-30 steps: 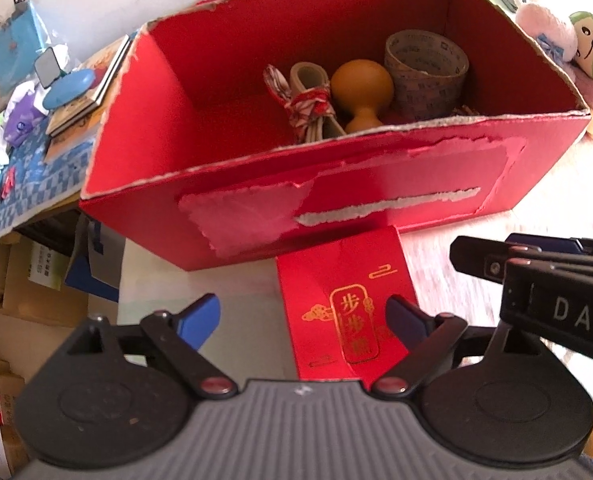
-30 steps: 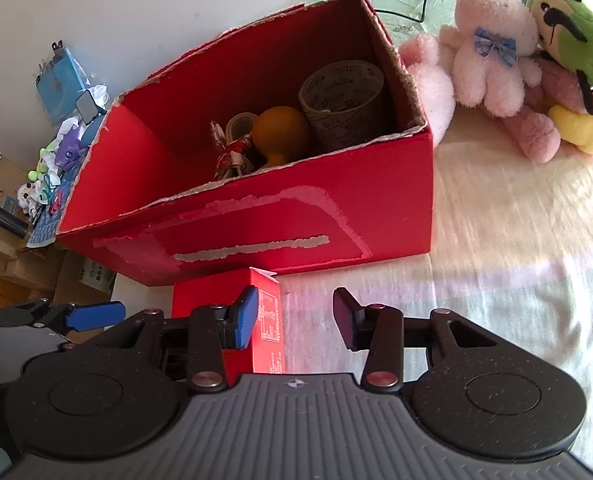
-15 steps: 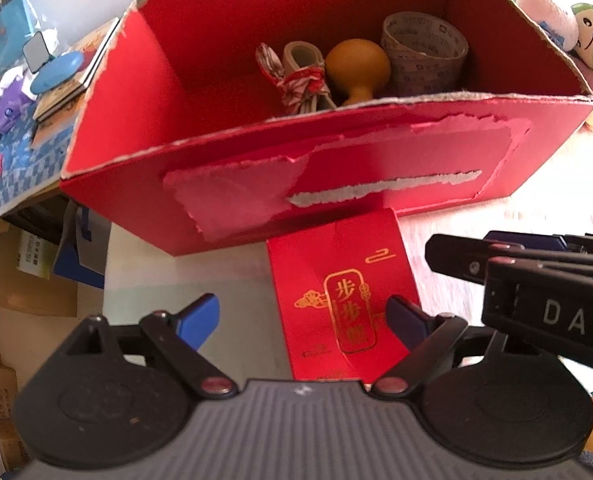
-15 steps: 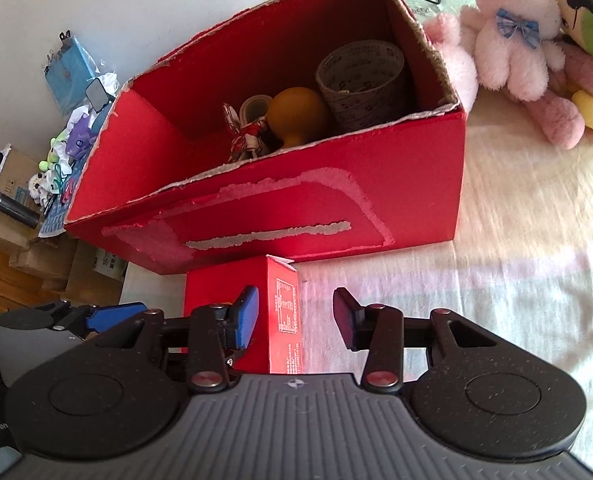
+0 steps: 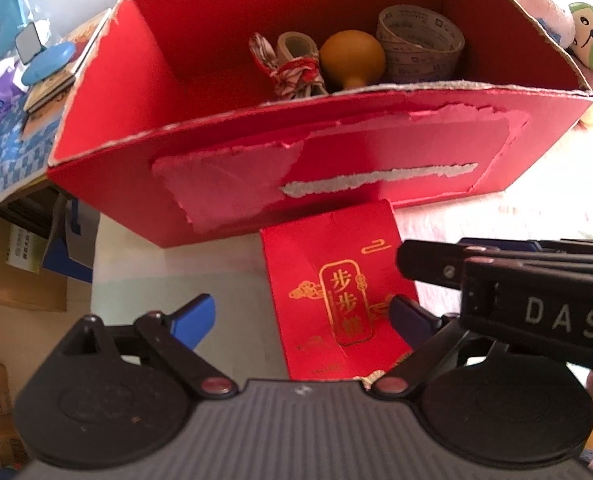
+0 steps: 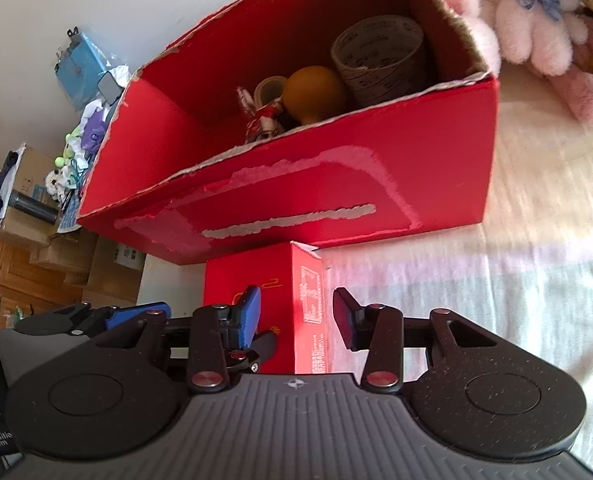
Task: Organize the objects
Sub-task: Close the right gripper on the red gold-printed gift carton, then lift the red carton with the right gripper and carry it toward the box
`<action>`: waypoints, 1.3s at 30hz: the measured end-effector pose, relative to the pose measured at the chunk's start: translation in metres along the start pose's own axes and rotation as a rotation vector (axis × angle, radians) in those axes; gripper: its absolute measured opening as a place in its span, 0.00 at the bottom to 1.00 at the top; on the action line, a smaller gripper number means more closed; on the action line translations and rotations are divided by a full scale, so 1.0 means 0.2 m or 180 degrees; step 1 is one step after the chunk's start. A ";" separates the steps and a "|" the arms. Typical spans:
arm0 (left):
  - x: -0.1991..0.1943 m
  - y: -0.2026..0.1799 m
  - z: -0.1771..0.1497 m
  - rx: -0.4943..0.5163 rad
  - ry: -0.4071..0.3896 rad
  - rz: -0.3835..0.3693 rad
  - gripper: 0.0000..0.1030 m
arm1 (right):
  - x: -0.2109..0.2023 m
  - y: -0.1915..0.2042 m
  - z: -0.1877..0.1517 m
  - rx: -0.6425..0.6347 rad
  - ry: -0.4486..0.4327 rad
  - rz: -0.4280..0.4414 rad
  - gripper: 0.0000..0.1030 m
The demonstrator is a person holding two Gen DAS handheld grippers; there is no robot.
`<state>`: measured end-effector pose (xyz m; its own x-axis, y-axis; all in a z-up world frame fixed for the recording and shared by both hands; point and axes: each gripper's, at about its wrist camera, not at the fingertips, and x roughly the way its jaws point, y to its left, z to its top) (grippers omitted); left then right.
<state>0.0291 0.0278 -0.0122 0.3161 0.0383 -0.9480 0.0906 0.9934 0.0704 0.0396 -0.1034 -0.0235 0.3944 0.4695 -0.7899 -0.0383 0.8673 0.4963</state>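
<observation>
A small red box with gold Chinese lettering (image 5: 336,292) stands on the bed just in front of a large open red cardboard box (image 5: 336,168). My left gripper (image 5: 302,316) is open, its right finger by the small box's front face. My right gripper (image 6: 298,316) is open and straddles the small box's right edge (image 6: 310,300), fingers close on either side. Whether the pads touch it I cannot tell. The big box (image 6: 336,200) holds a brown gourd (image 5: 352,58), a patterned tape roll (image 5: 420,44) and a red-white tied bundle (image 5: 296,76).
Plush toys (image 6: 536,28) lie to the right of the big box on the pale bedspread (image 6: 496,300). A cluttered side table with a blue checked cloth (image 5: 12,148) and cardboard cartons (image 5: 16,264) lies at the left, beyond the bed's edge.
Both grippers have moved forward toward the small red box and the big box. The right gripper's fingers now reach around the small box's right edge. Both stay open.
</observation>
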 end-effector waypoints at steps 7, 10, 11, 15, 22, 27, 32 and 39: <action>0.01 0.02 -0.01 -0.0030 0.0033 -0.0134 0.93 | 0.06 0.01 0.00 0.0018 0.0173 0.0070 0.43; 0.01 0.02 -0.02 -0.0025 0.0055 -0.0234 0.97 | 0.10 0.01 -0.01 0.0056 0.0270 0.0092 0.43; 0.02 0.02 -0.02 -0.0026 0.0062 -0.0252 0.97 | 0.11 0.01 -0.01 0.0065 0.0301 0.0103 0.43; 0.03 0.03 -0.03 -0.0066 0.0078 -0.0334 0.96 | 0.13 0.01 -0.01 0.0100 0.0332 0.0096 0.43; 0.05 0.09 -0.05 -0.0144 0.0166 -0.0561 0.95 | 0.13 -0.02 -0.01 0.0175 0.0346 0.0136 0.46; 0.04 0.09 -0.09 -0.0106 0.0170 -0.0720 0.90 | 0.12 -0.03 0.00 0.0186 0.0343 0.0155 0.43; 0.02 0.05 -0.07 -0.0025 0.0131 -0.0853 0.78 | 0.09 -0.06 -0.01 0.0172 0.0324 0.0176 0.38; -0.01 -0.06 -0.06 0.0335 0.0107 -0.0890 0.73 | -0.02 -0.18 -0.02 0.0307 0.0214 0.0066 0.36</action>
<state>0.0158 0.0166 -0.0141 0.2339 -0.2300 -0.9447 0.2676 0.9493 -0.1648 0.0350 -0.1367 -0.0395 0.3317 0.5000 -0.7999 0.0440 0.8388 0.5426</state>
